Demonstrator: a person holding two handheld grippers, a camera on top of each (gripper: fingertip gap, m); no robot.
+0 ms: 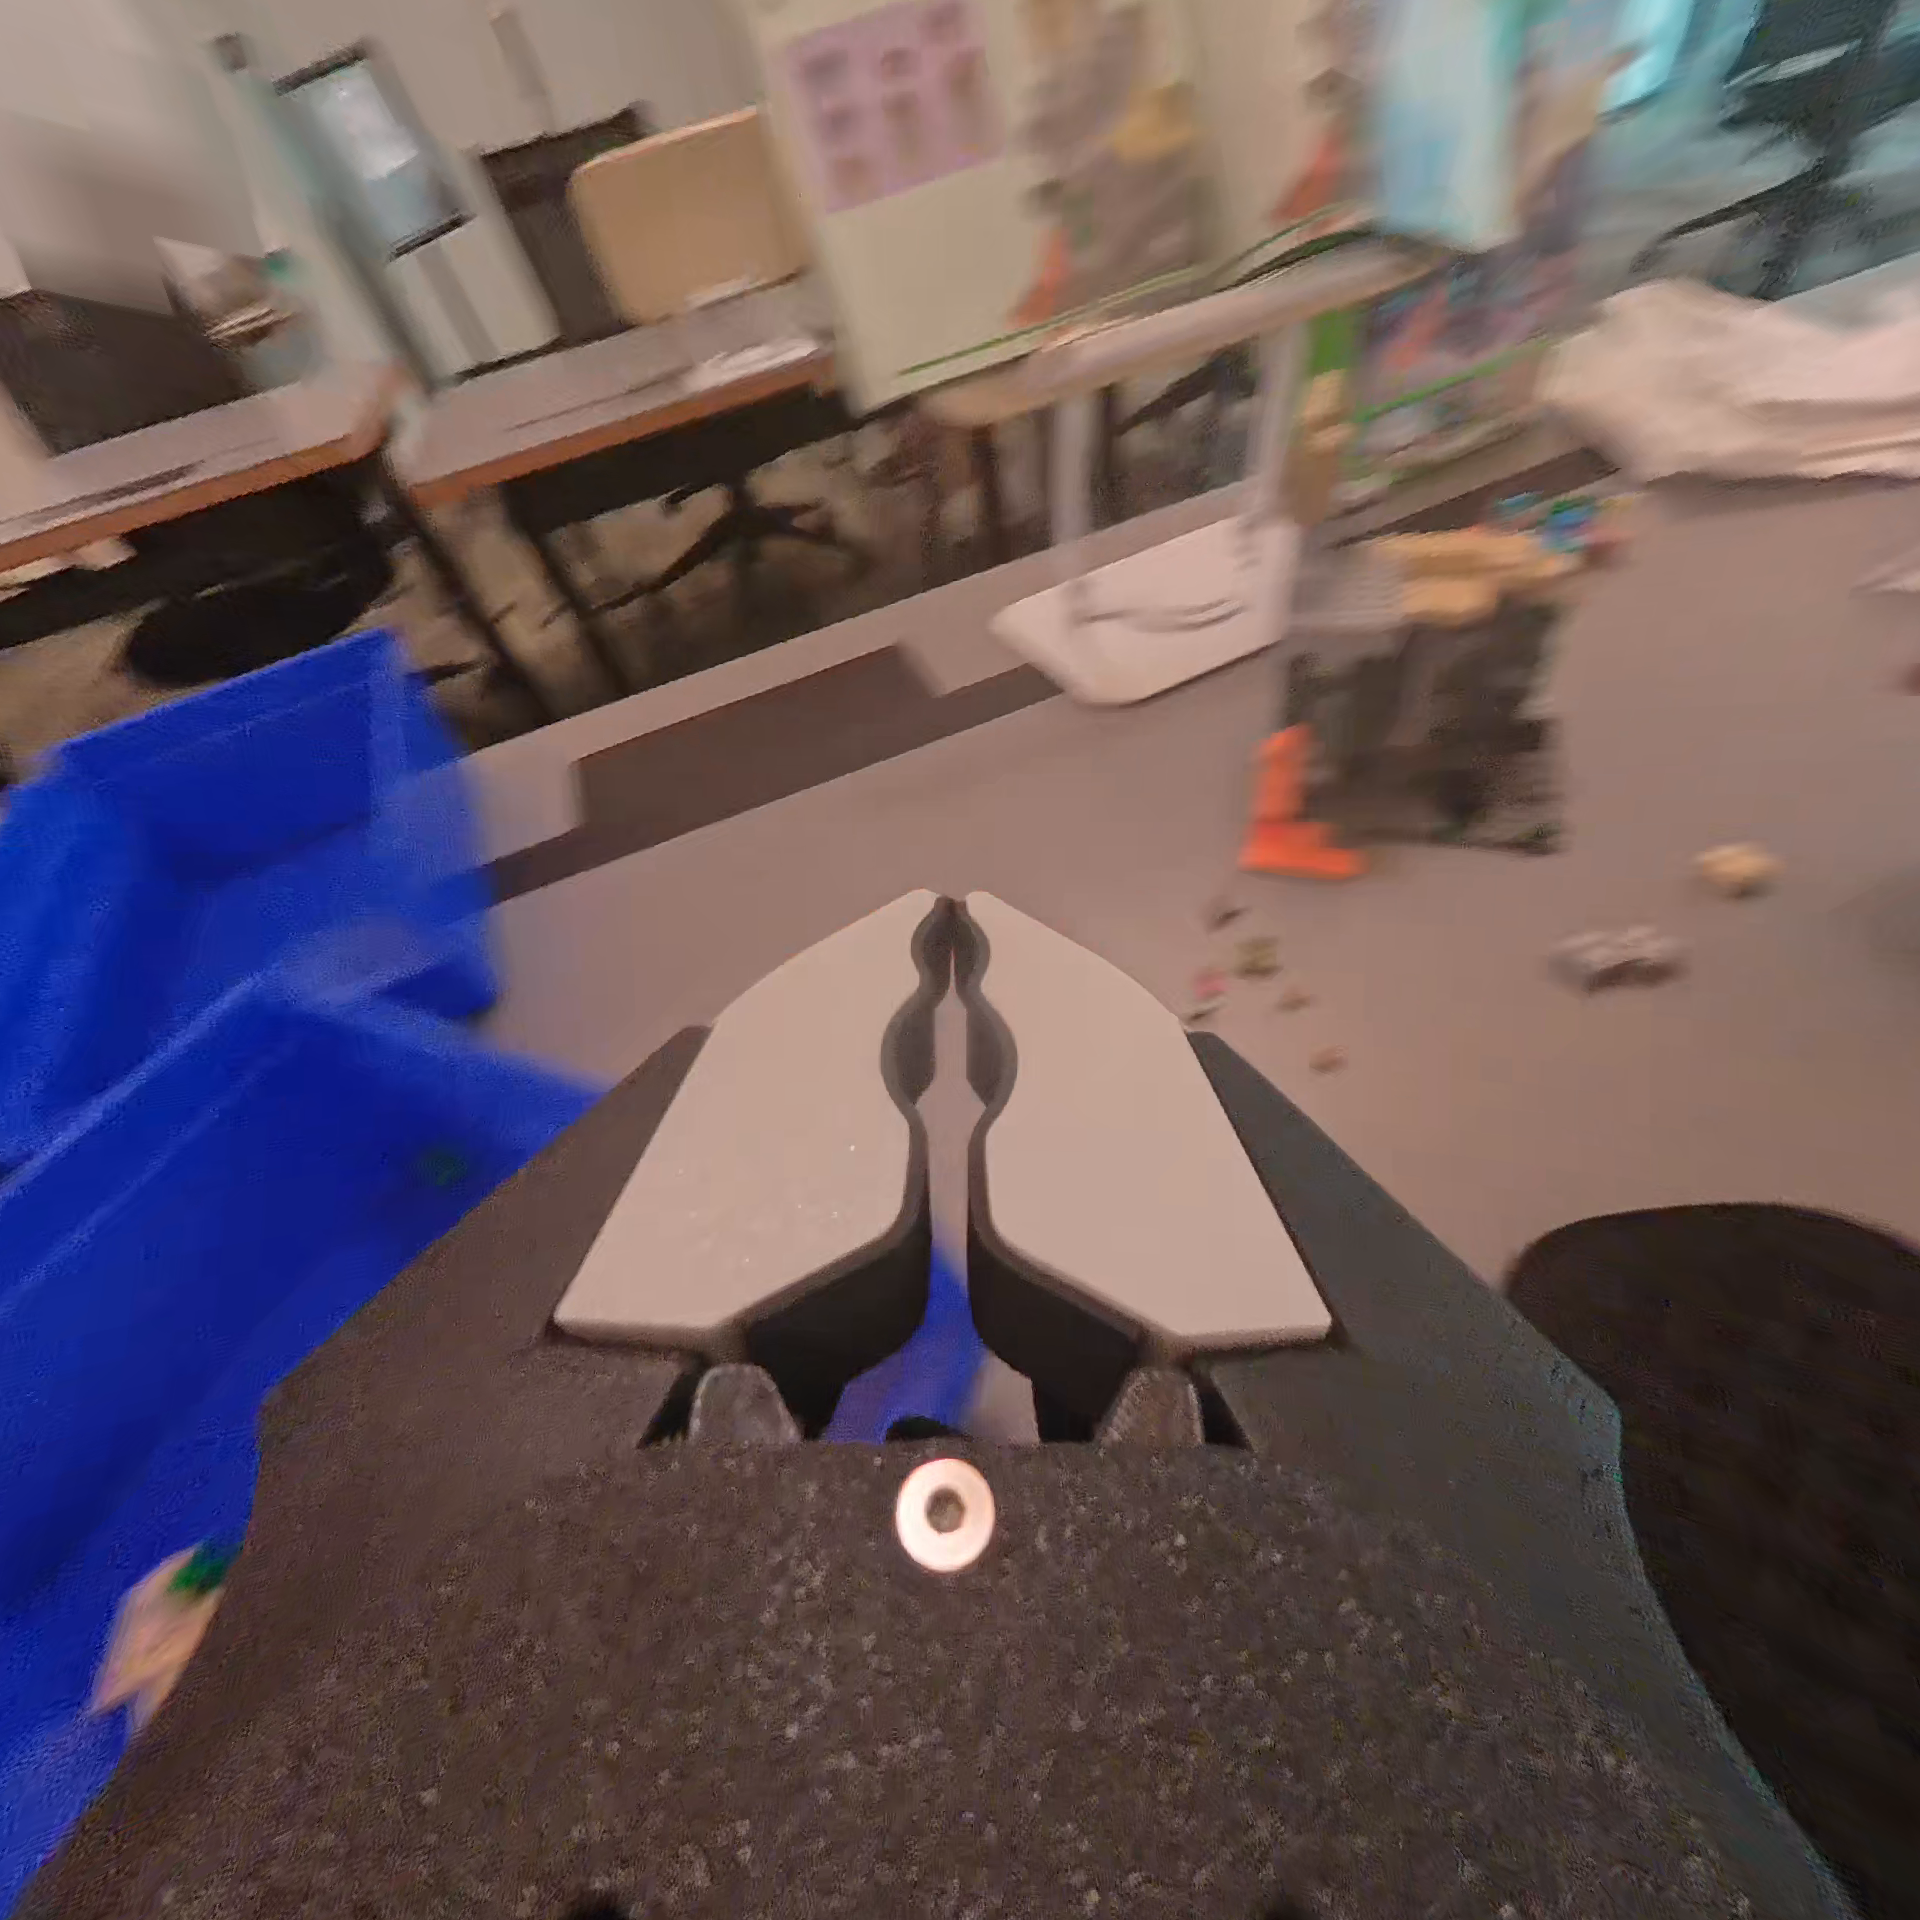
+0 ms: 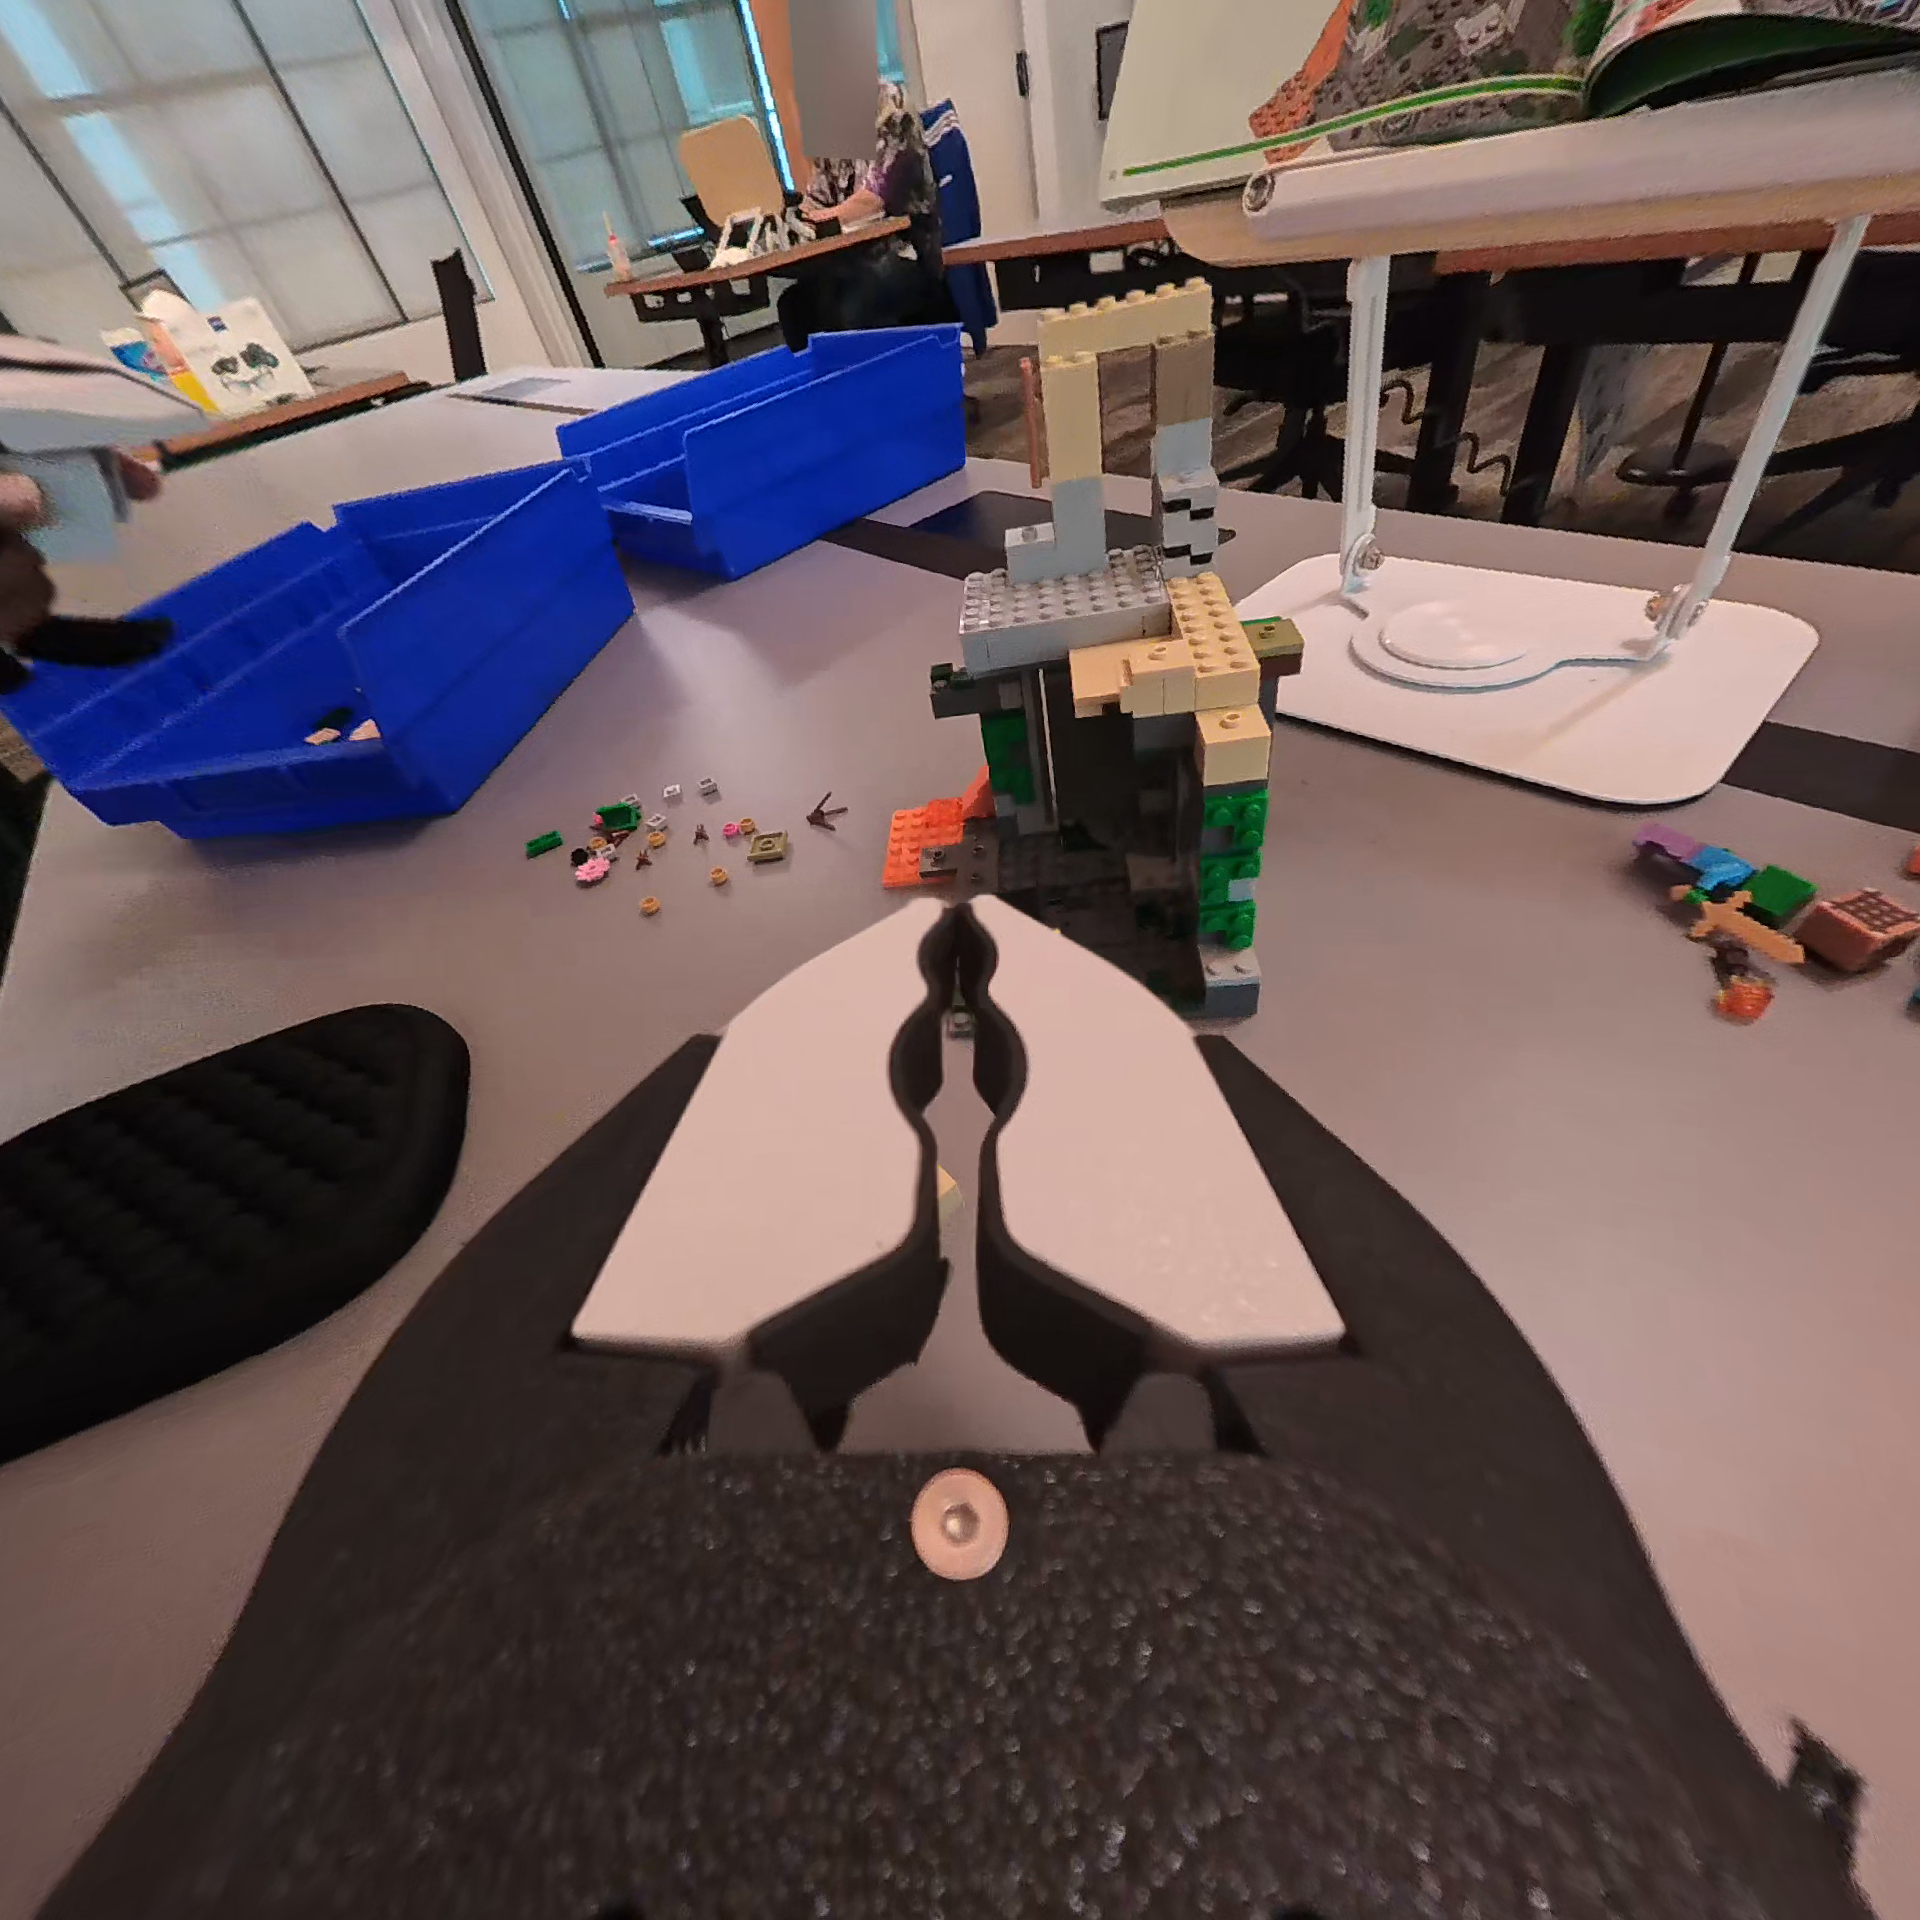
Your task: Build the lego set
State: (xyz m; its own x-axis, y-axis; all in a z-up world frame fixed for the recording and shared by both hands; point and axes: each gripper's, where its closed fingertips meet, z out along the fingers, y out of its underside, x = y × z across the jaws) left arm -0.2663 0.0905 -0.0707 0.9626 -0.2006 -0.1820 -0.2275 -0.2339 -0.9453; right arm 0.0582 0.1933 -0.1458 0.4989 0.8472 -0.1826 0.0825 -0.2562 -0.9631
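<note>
The tall lego build (image 2: 1122,727), in grey, tan, green and black with an orange plate (image 2: 925,831) at its foot, stands on the grey table just beyond my right gripper (image 2: 958,909). The right gripper is shut, its tips meeting with nothing visibly gripped. Small loose pieces (image 2: 675,831) lie left of the build. My left gripper (image 1: 953,904) is shut and empty above the table next to the blue bins (image 1: 208,1039). The left wrist view is motion-blurred, with the build (image 1: 1423,675) far right. Part of the left gripper and a hand (image 2: 62,488) show above the near bin.
Two blue bins (image 2: 343,644) (image 2: 790,457) stand on the left, the near one holding a few pieces. A white stand (image 2: 1538,665) carrying the open instruction booklet (image 2: 1558,83) is behind right. Coloured pieces (image 2: 1766,914) lie right. A black pad (image 2: 208,1195) lies near left. A person sits at a far desk.
</note>
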